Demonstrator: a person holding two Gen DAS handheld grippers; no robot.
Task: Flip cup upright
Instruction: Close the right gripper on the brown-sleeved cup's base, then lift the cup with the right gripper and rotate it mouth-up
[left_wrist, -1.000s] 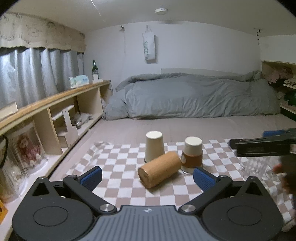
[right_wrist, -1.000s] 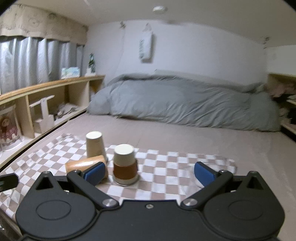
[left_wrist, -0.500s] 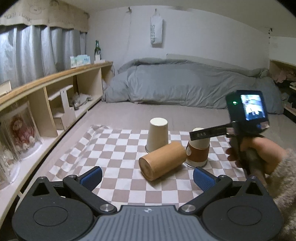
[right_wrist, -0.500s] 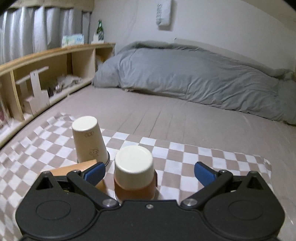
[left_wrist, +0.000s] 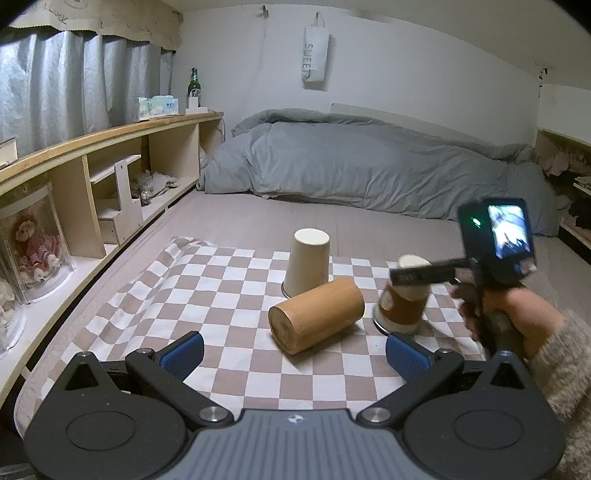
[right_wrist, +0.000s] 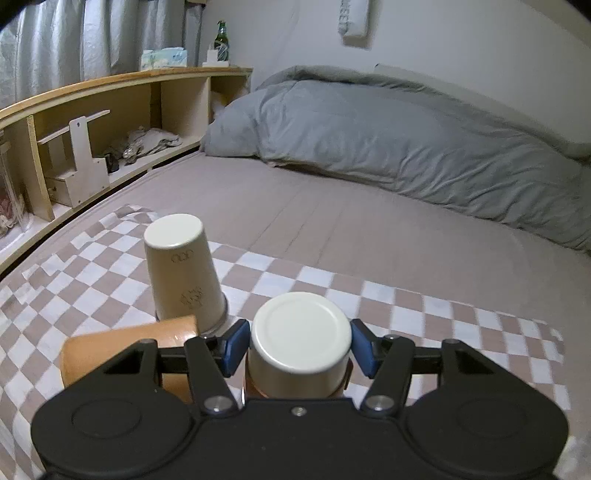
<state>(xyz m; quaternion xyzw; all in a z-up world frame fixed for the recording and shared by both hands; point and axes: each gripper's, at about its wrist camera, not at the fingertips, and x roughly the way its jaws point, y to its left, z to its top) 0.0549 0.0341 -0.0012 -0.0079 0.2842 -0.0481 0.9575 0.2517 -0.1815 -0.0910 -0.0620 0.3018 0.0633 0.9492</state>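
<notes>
On the checkered cloth (left_wrist: 207, 302), right gripper (right_wrist: 299, 347) jaws clamp the tilted brown-sleeved cup (right_wrist: 299, 350); left gripper (left_wrist: 293, 350) jaws gape.

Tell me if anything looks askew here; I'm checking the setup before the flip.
Yes. The wooden cup lies on its side on the checkered cloth. The brown-sleeved cup, clamped by the right hand-held gripper, is tilted; the cream cup sits upside down.

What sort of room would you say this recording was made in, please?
Most likely a bedroom: a rumpled grey duvet lies on a low bed, curtains hang above wooden shelving, and cups sit on a checkered cloth.
</notes>
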